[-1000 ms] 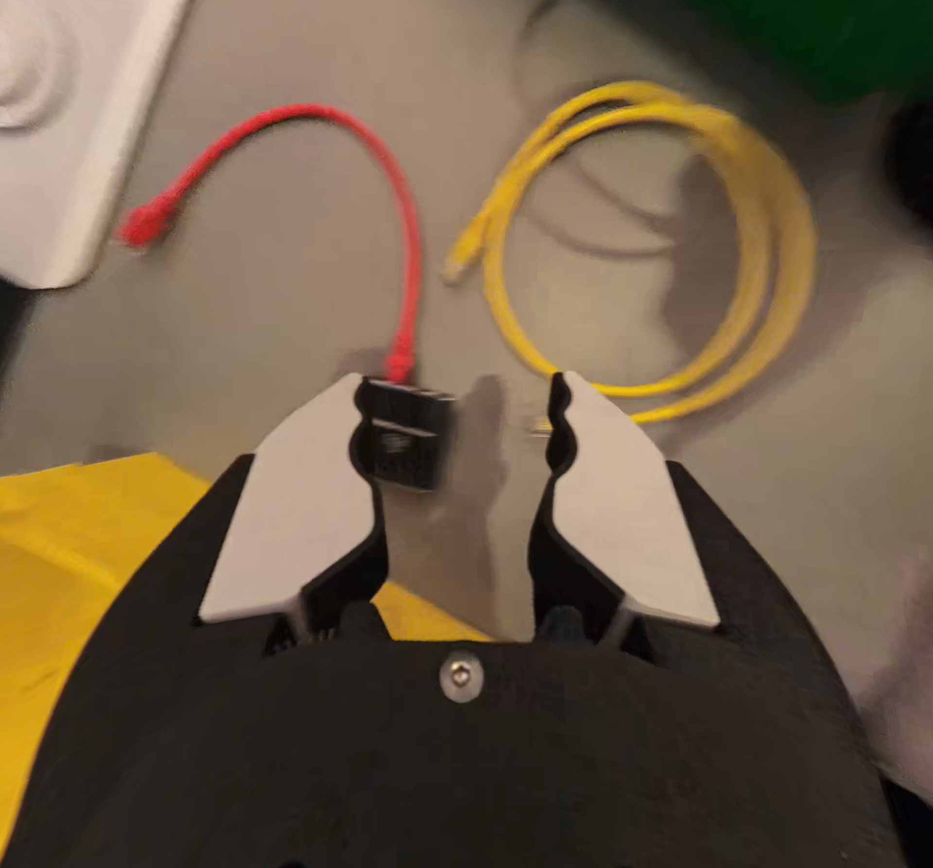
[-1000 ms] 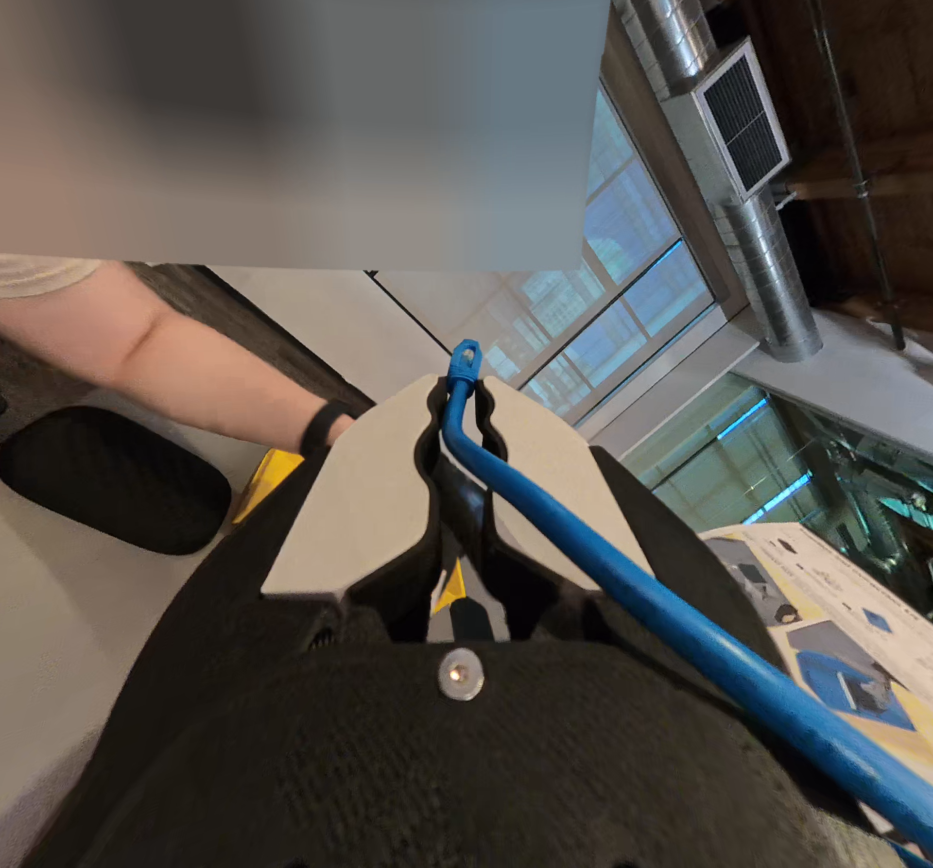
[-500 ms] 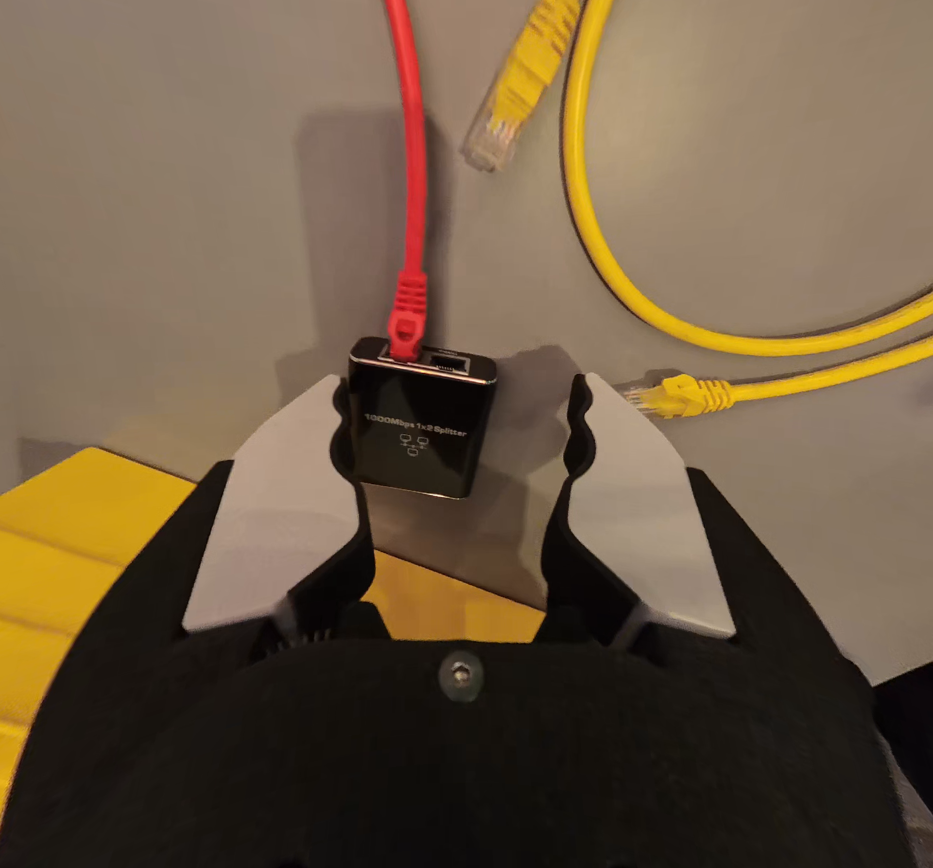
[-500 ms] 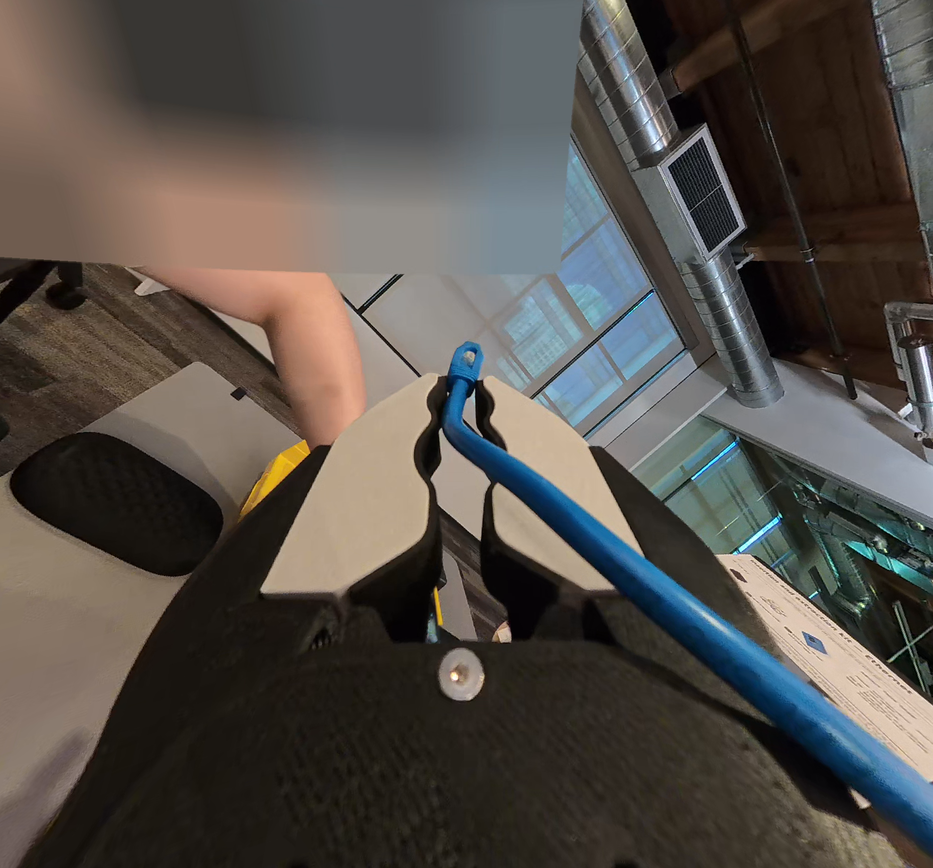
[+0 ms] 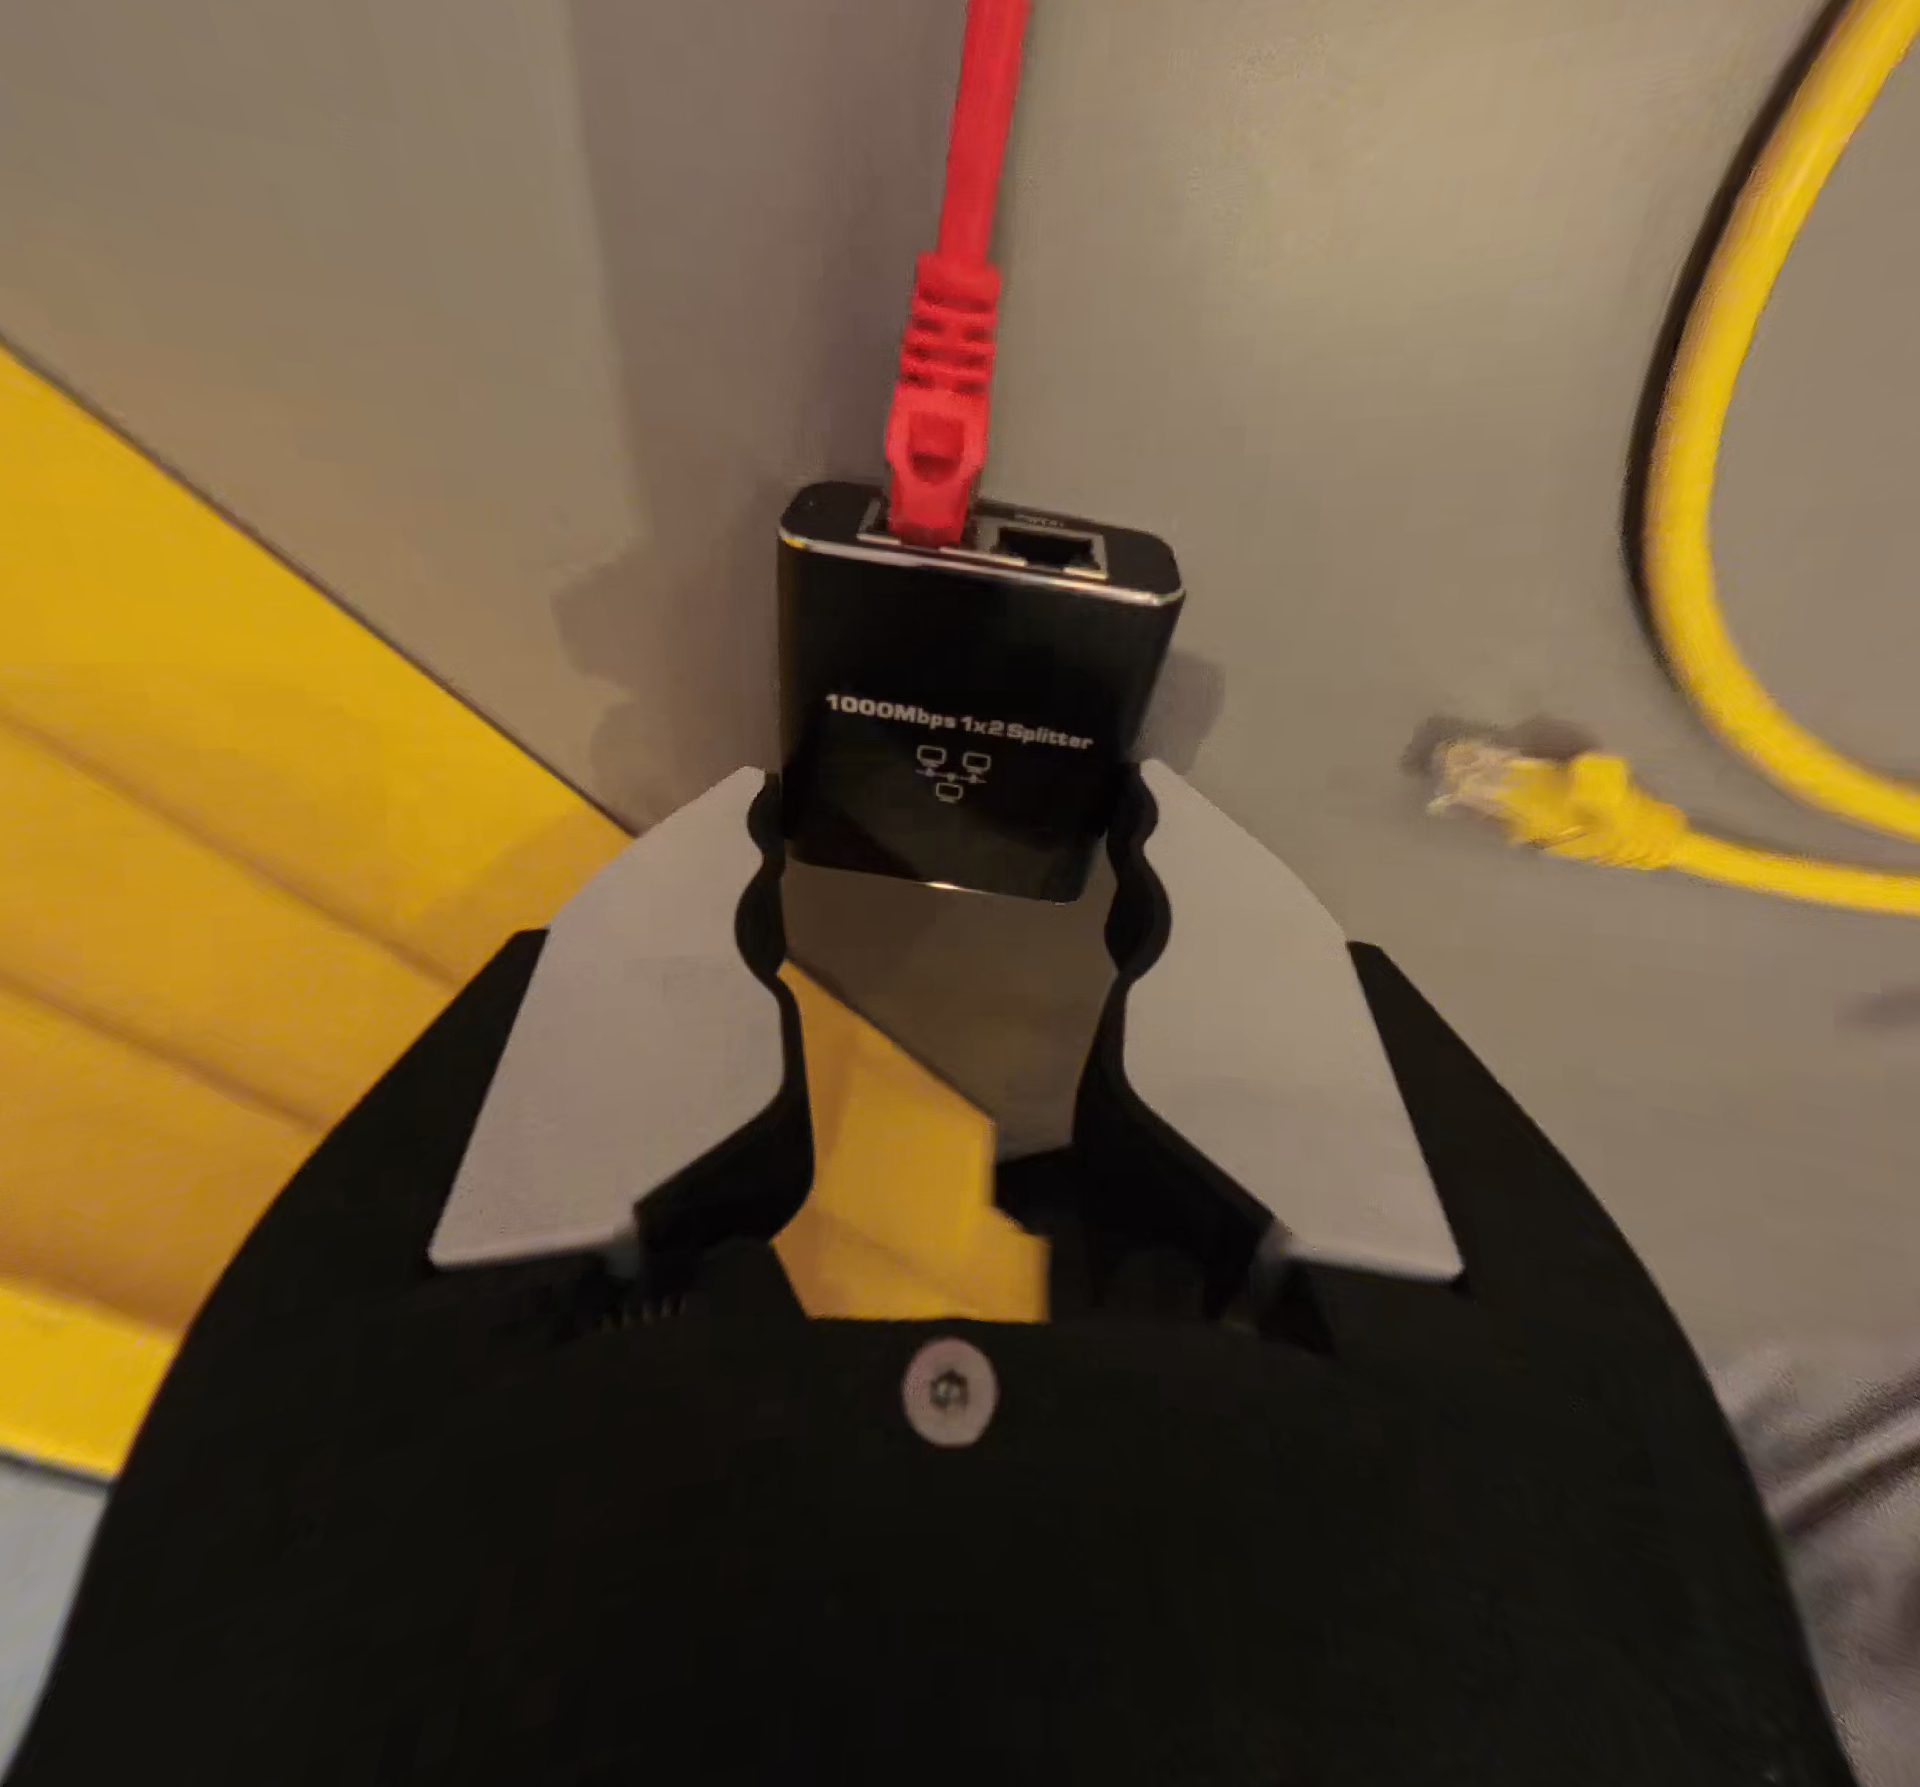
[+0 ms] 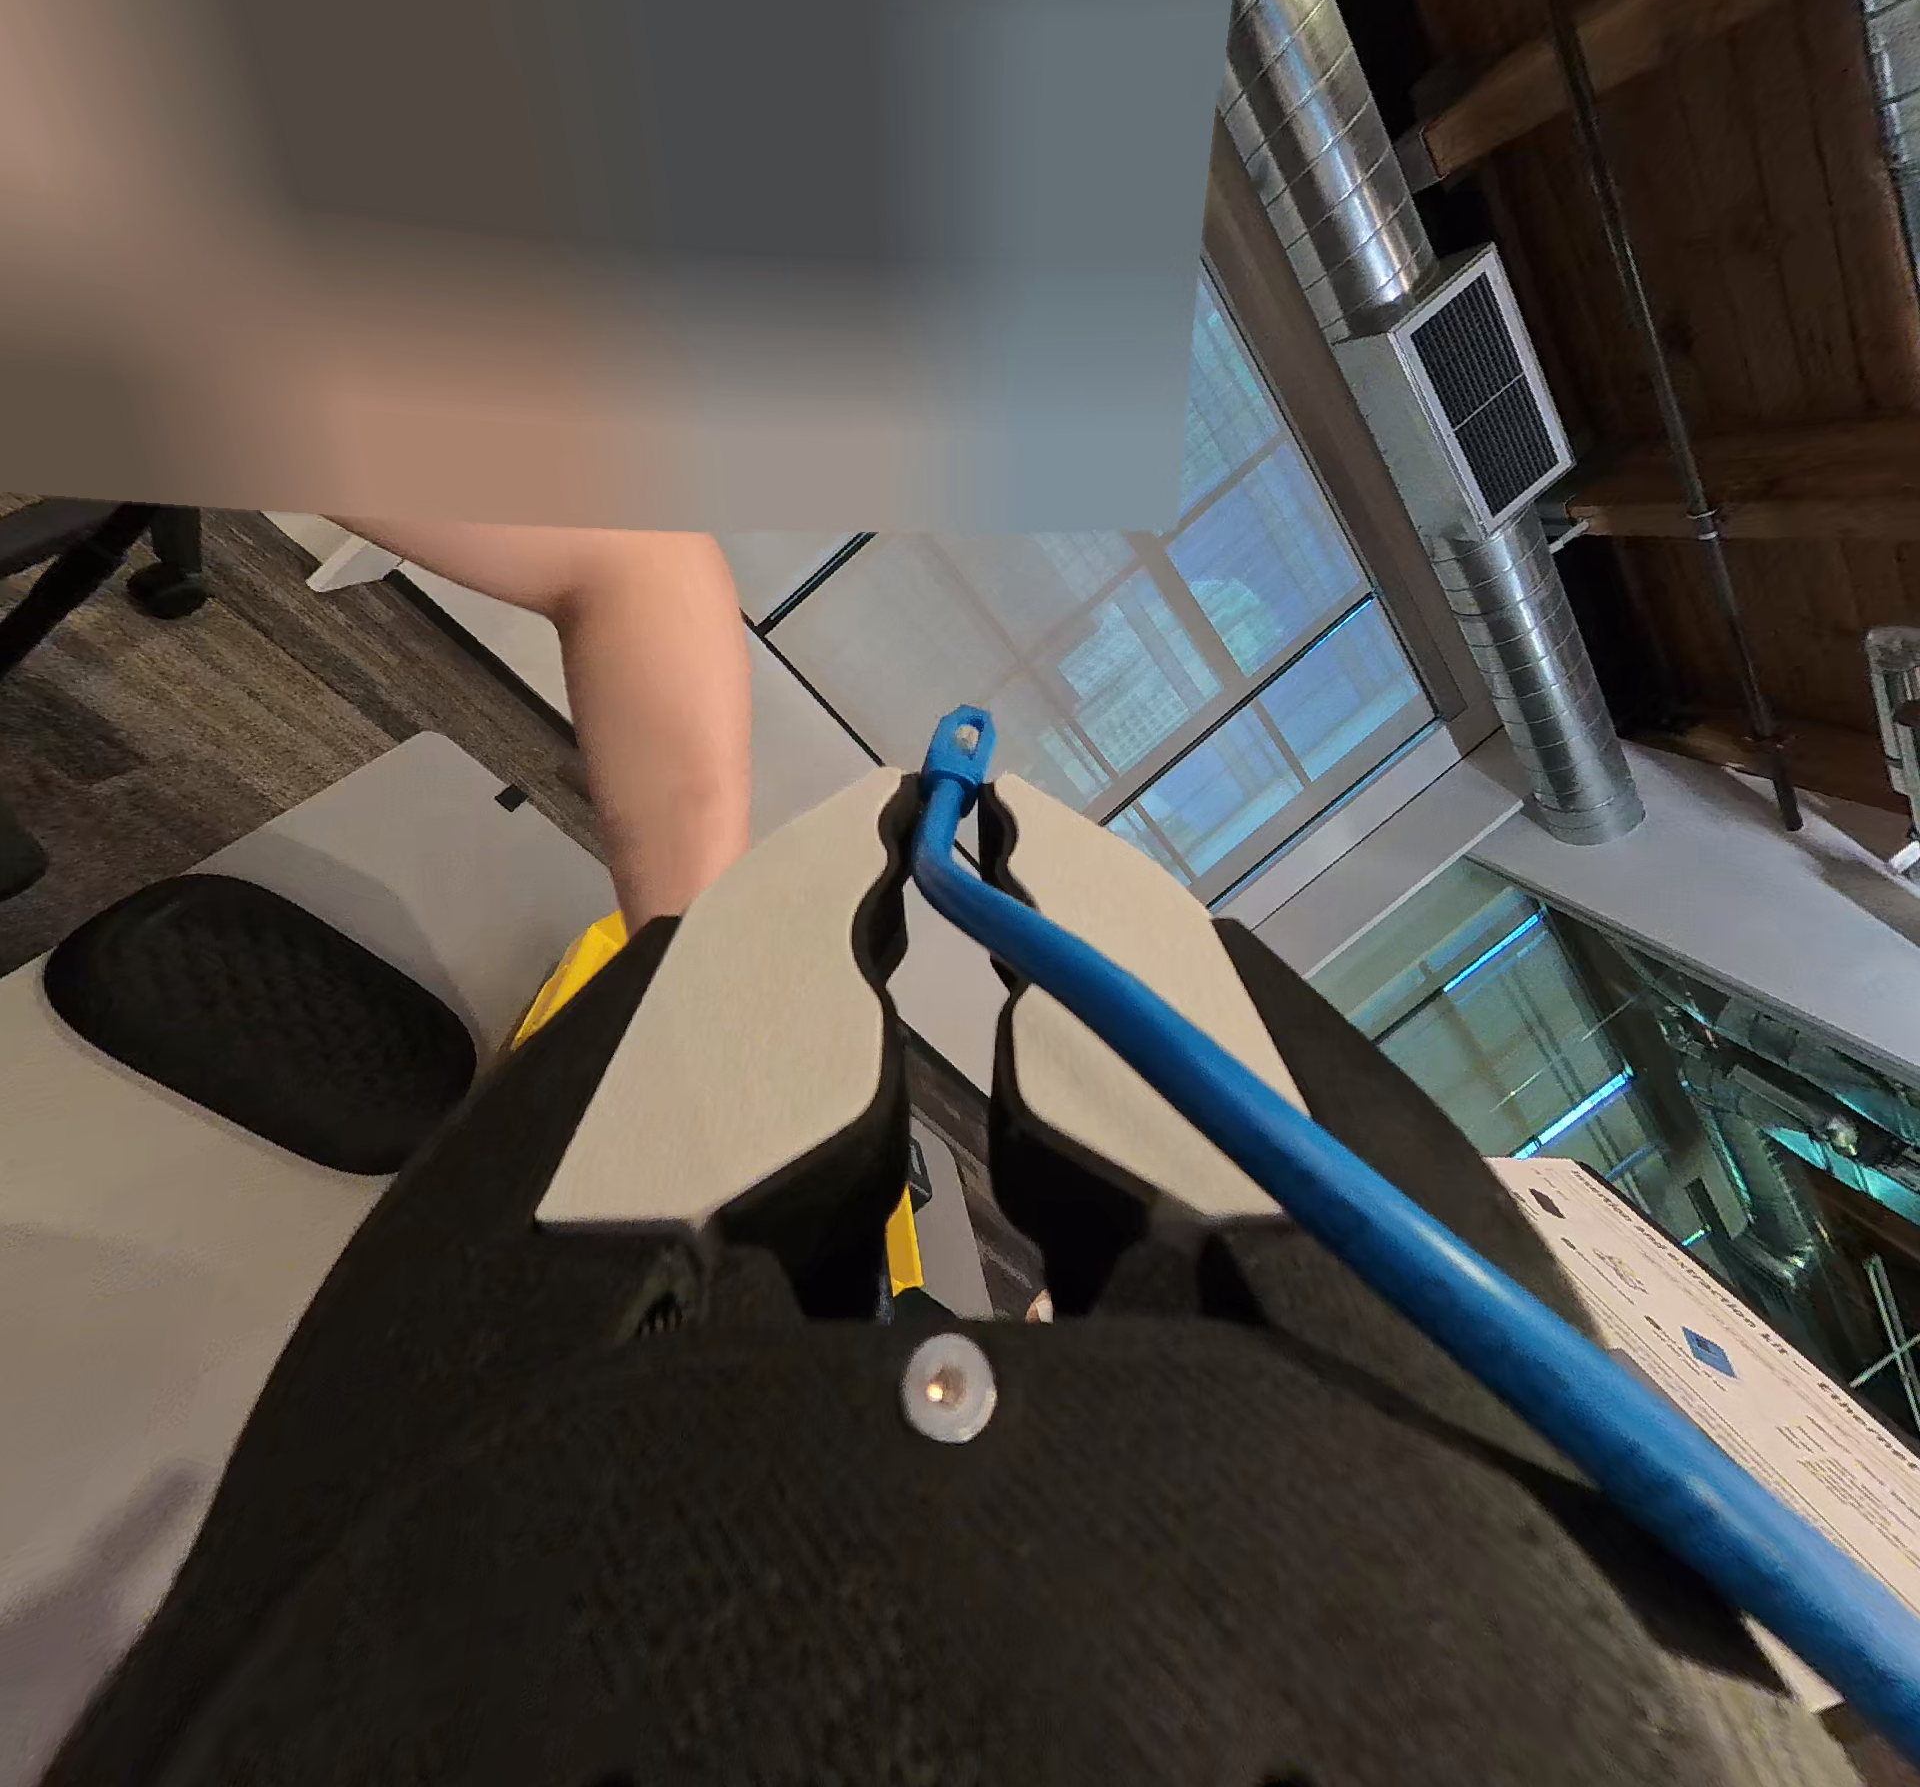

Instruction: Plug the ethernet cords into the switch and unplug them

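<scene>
In the left wrist view my left gripper (image 5: 943, 802) is shut on the near end of a small black switch (image 5: 966, 688). A red ethernet cord (image 5: 971, 127) is plugged into the switch's left port; the right port (image 5: 1044, 548) is empty. A yellow cord (image 5: 1704, 532) lies on the grey table to the right, with one plug (image 5: 1527, 802) near my right finger. In the right wrist view my right gripper (image 6: 943, 787) is shut on a blue ethernet cord (image 6: 1351, 1187) just behind its plug (image 6: 961, 745), held up in the air and pointing away from the table.
A yellow sheet (image 5: 208, 906) lies on the table at the left. In the right wrist view I see a person's arm (image 6: 665, 719), a black pad (image 6: 260, 1020) on a table, a printed sheet (image 6: 1725, 1342) at the right, windows and ceiling ducts. About 45 cm separates my left fingertips from my right.
My left gripper has moved up to the switch and closed on it. My right gripper has kept hold of the blue cord and tilted a little; the person's arm has shifted to the right.
</scene>
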`<state>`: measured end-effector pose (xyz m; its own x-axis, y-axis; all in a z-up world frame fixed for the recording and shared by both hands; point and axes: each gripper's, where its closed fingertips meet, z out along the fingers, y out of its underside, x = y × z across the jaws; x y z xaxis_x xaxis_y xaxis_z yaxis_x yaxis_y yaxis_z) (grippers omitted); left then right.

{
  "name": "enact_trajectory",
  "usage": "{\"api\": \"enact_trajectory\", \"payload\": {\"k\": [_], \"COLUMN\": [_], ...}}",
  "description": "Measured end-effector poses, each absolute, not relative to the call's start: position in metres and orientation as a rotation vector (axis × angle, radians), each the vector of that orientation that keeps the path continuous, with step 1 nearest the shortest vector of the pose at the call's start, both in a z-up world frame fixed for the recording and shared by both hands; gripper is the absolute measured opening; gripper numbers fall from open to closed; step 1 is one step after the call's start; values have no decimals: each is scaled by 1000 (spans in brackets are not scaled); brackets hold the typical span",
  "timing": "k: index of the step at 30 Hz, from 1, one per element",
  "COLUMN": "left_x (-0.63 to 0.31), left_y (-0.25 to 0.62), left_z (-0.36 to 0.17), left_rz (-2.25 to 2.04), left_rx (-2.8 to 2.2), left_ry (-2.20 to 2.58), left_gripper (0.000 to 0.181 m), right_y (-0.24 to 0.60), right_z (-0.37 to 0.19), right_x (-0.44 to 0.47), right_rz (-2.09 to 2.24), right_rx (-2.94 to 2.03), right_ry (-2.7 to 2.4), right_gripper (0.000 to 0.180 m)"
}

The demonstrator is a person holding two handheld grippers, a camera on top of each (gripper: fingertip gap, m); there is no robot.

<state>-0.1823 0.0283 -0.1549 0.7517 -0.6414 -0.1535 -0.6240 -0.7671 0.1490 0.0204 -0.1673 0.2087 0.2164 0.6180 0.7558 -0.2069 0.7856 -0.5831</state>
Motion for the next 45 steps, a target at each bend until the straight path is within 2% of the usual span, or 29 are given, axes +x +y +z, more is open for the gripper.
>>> {"api": "enact_trajectory", "payload": {"k": [7,9,12,16,20,23,25,30,38,43,45], "left_x": [-128,-118,-122,-137,-138,-138,-136,-127,-99,-101,-103], "left_y": [-11,-17,-14,11,15,19,13,10,6,3,5], "left_z": [-152,-149,-145,-137,-147,-158,-160,-157,-157,-159,-159], "left_rz": [174,254,153,-176,-232,-178,-91,1,153,119,112], "left_rx": [2951,2911,2849,2563,2233,2202,2170,2270,2753,2605,2559], "left_ry": [-578,-584,-916,-1749,-2209,-2210,-2193,-2108,-1586,-1876,-1964], "left_gripper": [56,63,70,91,89,91,72,72,72,73,80], "right_y": [-168,-167,-165,-159,-151,-148,-148,-140,-136,-138,-138], "right_z": [208,207,206,206,205,205,207,205,205,206,206], "right_x": [19,18,17,18,21,25,29,32,33,35,36], "right_rz": [581,568,551,559,543,528,523,519,515,517,522], "right_rx": [-403,-410,-417,-428,-450,-463,-464,-488,-501,-496,-492], "right_ry": [-1229,-1232,-1233,-1225,-1212,-1201,-1192,-1185,-1176,-1172,-1170], "right_gripper": [12,11,11,11,12,12,11,12,11,12,11]}}
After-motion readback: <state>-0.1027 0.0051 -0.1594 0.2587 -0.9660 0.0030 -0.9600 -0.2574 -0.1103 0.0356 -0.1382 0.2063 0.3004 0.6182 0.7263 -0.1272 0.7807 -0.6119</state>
